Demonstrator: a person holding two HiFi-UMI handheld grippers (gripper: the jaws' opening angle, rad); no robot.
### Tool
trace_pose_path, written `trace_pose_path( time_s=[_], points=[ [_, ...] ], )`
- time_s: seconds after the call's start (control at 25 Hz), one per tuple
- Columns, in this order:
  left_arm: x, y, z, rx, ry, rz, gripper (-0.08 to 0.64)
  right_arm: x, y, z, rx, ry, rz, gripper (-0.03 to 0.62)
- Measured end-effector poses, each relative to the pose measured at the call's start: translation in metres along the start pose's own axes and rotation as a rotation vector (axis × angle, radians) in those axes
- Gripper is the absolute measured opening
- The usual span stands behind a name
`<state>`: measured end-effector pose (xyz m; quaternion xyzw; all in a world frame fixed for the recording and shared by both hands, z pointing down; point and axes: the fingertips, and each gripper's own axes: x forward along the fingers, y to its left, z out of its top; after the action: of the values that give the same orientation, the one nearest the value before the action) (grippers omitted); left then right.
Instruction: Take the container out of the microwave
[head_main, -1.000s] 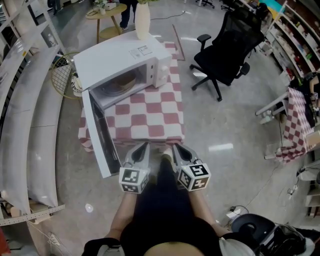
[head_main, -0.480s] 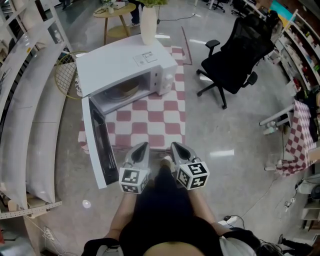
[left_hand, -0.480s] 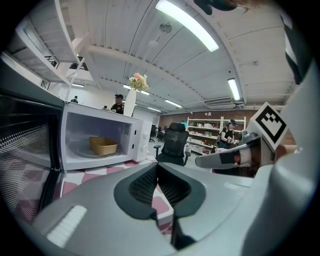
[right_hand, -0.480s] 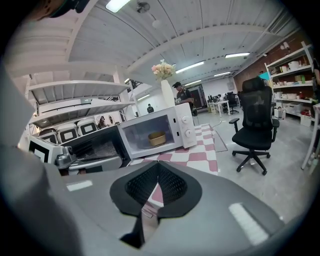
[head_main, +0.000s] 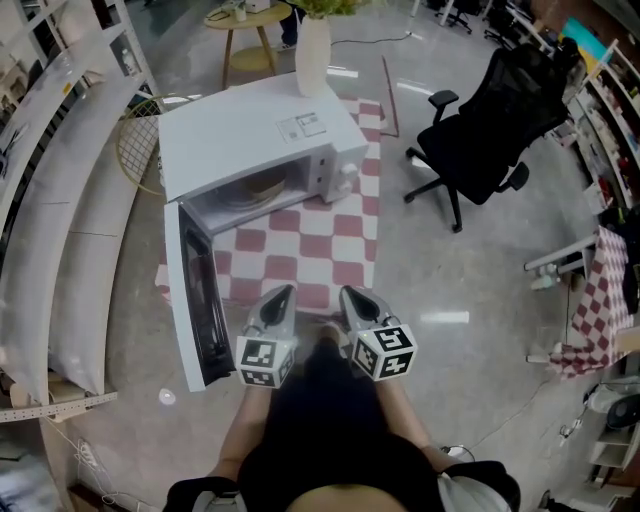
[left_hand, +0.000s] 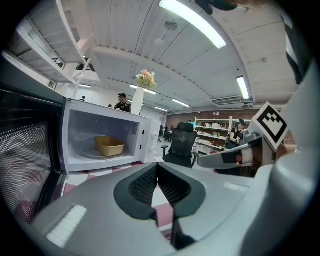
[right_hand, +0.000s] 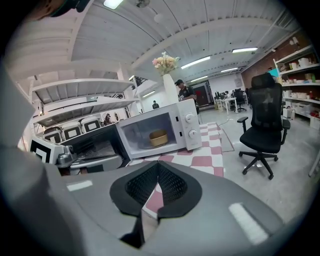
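A white microwave (head_main: 255, 135) stands on a table with a red-and-white checked cloth (head_main: 330, 250), its door (head_main: 195, 300) swung wide open toward me. Inside, on the turntable, sits a tan container (head_main: 262, 187), also seen as the tan container (left_hand: 109, 146) in the left gripper view and the tan container (right_hand: 159, 138) in the right gripper view. My left gripper (head_main: 280, 298) and right gripper (head_main: 350, 298) hang side by side over the table's near edge, well short of the microwave. Both are shut and empty.
A white vase (head_main: 312, 55) with flowers stands on the microwave. A black office chair (head_main: 490, 120) is to the right on the floor. Long white shelves (head_main: 60, 200) run along the left, with a wire basket (head_main: 140, 150) beside the table. A round wooden side table (head_main: 245, 25) stands behind.
The table and microwave have drawn nearer in the head view as both grippers came forward together. The jaws stayed shut and the microwave door stayed open.
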<state>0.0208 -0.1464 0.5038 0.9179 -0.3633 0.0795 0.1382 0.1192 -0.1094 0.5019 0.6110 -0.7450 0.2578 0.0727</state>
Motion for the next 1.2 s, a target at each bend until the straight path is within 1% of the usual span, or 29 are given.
trace_pose_path(
  time_s=[0.32, 0.72, 1.04, 1.2],
  points=[
    [0.025, 0.013, 0.004, -0.020, -0.002, 0.048, 0.011, 0.021, -0.016, 0.013, -0.014, 0.021, 0.038, 0.001],
    [0.064, 0.024, 0.010, -0.036, -0.010, 0.110, 0.011, 0.050, -0.046, 0.029, -0.036, 0.039, 0.091, 0.002],
    [0.086, 0.032, 0.022, -0.041, -0.038, 0.184, 0.011, 0.074, -0.059, 0.046, -0.071, 0.055, 0.171, 0.002],
    [0.088, 0.036, 0.021, -0.050, -0.045, 0.236, 0.011, 0.084, -0.060, 0.050, -0.091, 0.068, 0.224, 0.002]
  ],
)
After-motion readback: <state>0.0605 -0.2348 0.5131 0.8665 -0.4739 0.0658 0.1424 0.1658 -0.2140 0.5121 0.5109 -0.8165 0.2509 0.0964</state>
